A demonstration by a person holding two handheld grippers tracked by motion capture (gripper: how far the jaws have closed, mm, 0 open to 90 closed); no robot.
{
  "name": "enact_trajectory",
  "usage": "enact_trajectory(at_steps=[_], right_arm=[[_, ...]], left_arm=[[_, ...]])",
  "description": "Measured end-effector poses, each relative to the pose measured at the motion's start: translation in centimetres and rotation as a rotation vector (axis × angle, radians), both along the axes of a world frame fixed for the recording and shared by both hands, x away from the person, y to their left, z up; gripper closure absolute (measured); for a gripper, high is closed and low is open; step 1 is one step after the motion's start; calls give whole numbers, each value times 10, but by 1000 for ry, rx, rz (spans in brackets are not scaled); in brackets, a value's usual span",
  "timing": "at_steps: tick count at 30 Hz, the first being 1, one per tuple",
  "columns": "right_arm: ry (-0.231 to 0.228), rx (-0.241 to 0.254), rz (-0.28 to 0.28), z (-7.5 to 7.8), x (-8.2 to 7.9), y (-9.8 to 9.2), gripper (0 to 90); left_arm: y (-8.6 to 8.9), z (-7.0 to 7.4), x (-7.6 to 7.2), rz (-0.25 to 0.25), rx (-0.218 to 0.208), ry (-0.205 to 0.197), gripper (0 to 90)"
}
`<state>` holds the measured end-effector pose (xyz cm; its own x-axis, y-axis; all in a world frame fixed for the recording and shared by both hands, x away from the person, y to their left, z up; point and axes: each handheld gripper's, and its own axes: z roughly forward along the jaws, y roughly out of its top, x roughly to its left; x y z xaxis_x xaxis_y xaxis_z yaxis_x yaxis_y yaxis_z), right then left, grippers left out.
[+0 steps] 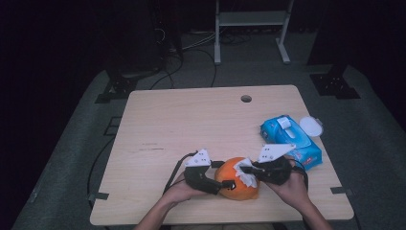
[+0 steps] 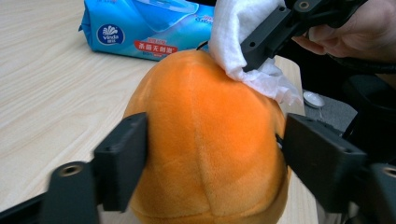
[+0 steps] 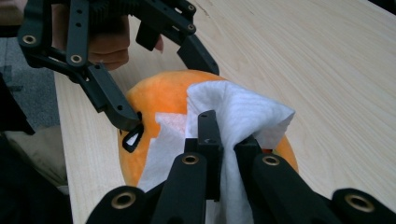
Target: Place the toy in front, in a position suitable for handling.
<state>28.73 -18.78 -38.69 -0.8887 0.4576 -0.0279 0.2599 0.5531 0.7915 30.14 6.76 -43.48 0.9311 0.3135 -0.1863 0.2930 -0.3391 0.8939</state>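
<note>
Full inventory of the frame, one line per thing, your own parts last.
plush toy: 1, orange, near table edge, between the left jaws.
wipe: 1, white, clamped in the right jaws, lying on the toy's top.
wipes pack: 1, blue, right side of table.
lid: 1, white, round, at the table's right edge beside the pack.
table: 1, light wood, with a round hole near the far edge.
frame: 1, white, on the floor beyond the table.
left gripper: 1, black, jaws astride the toy's sides.
right gripper: 1, black, shut on the wipe.
hands: 2, at the near edge.
</note>
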Motion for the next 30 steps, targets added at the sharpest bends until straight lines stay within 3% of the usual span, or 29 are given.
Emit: enact_trajectory(at_steps=[4,8,11,15,18,21,22,26,27,28,30], right_arm=[[-23,-10,6,4,-5,6,857],[-29,25,74,9,-15,21,857],[-47,5,90,10,-18,28,858],[-56,0,41,11,-11,17,858],[-32,-13,10,9,-5,6,858],[-27,-22,-7,9,-4,1,858],[-26,-26,-8,9,-5,2,858],[-33,-25,22,11,-11,13,858],[-38,-17,62,11,-15,22,857],[-47,-28,70,11,-17,26,857],[-55,-31,75,11,-18,30,858]], left_arm=[[-6,6,-7,-8,34,-59,316],[-18,13,-22,-54,115,-192,327],[-21,12,-28,-69,145,-242,330],[-17,8,-23,-66,135,-229,340],[-15,7,-20,-54,124,-211,302],[-15,5,-14,-23,98,-142,221],[-15,4,-13,-25,98,-135,225],[-18,6,-19,-47,114,-182,306],[-22,8,-24,-71,143,-232,312],[-23,8,-27,-80,161,-252,314],[-22,8,-28,-87,167,-263,321]])
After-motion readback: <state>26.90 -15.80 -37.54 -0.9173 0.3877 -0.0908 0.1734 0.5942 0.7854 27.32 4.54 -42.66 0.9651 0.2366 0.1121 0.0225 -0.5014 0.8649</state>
